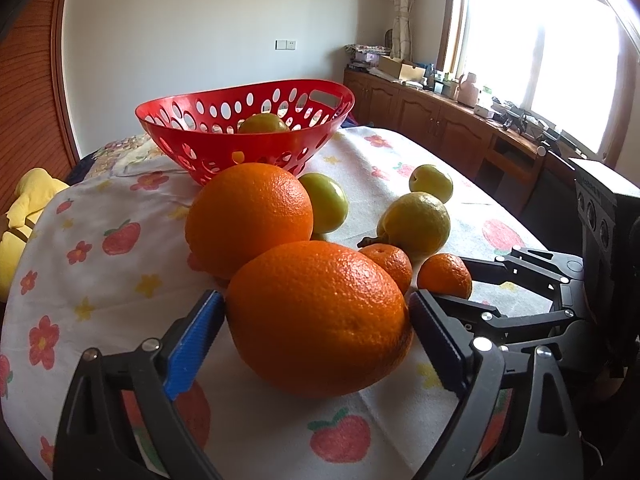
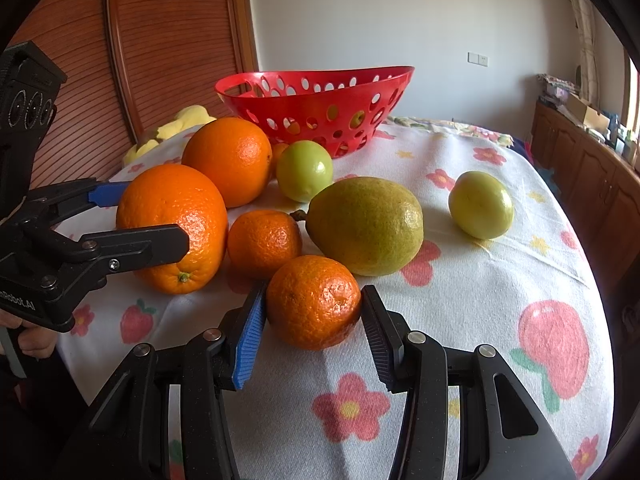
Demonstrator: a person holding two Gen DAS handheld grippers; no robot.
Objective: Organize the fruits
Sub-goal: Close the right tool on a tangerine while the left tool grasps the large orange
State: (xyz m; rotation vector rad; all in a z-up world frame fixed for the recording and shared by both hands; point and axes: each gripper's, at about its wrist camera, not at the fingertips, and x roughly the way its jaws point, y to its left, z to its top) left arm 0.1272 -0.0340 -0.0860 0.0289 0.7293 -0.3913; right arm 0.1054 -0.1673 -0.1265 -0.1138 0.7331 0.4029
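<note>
My left gripper (image 1: 316, 312) is closed on a large orange (image 1: 320, 320) that rests on the cloth; it also shows in the right wrist view (image 2: 172, 224). My right gripper (image 2: 314, 312) is closed on a small tangerine (image 2: 314, 302), seen in the left wrist view too (image 1: 446, 274). A second large orange (image 1: 248, 216), another tangerine (image 2: 264, 242), a pear (image 2: 368, 226) and two green fruits (image 2: 304, 170) (image 2: 480, 204) lie around them. A red perforated basket (image 1: 200, 136) stands at the back holding a green fruit (image 1: 264, 123).
The table has a white cloth (image 2: 460, 304) printed with flowers and strawberries. A yellow soft toy (image 1: 24, 216) lies off the left edge. Wooden cabinets (image 1: 432, 120) with clutter run under the window on the right. A wooden slatted panel (image 2: 160, 40) stands behind.
</note>
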